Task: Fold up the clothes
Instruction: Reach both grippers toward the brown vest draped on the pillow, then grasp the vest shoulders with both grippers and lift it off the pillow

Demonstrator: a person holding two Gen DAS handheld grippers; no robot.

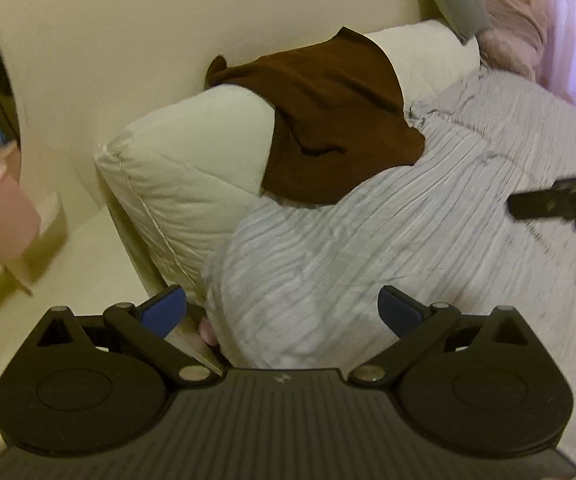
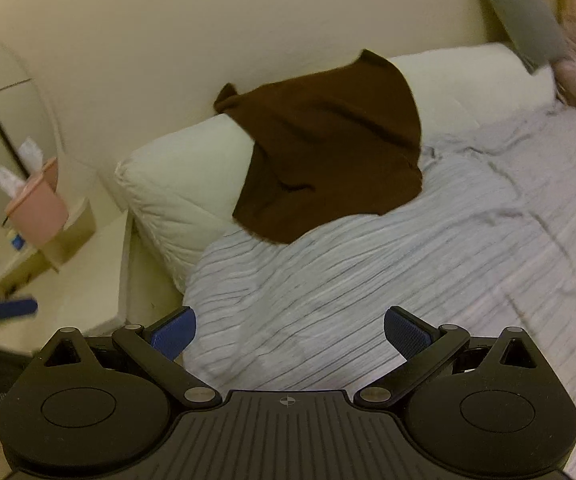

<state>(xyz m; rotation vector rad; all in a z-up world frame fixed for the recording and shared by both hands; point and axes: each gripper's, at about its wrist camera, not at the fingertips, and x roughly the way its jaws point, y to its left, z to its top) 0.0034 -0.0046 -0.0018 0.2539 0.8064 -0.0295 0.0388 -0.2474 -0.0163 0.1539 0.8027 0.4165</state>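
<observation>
Right wrist: striped bedspread (image 2: 388, 264), cream headboard (image 2: 208, 40).

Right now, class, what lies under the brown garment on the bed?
The brown garment drapes over a long white pillow, its lower edge resting on the striped bedspread. The pillow's middle is covered; anything else beneath cannot be seen.

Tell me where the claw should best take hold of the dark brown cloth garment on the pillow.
Probably the lower hem of the dark brown cloth garment, coming from the bed's foot side: that edge lies loose on the striped grey bedspread, while the top drapes over the long white pillow.
</observation>
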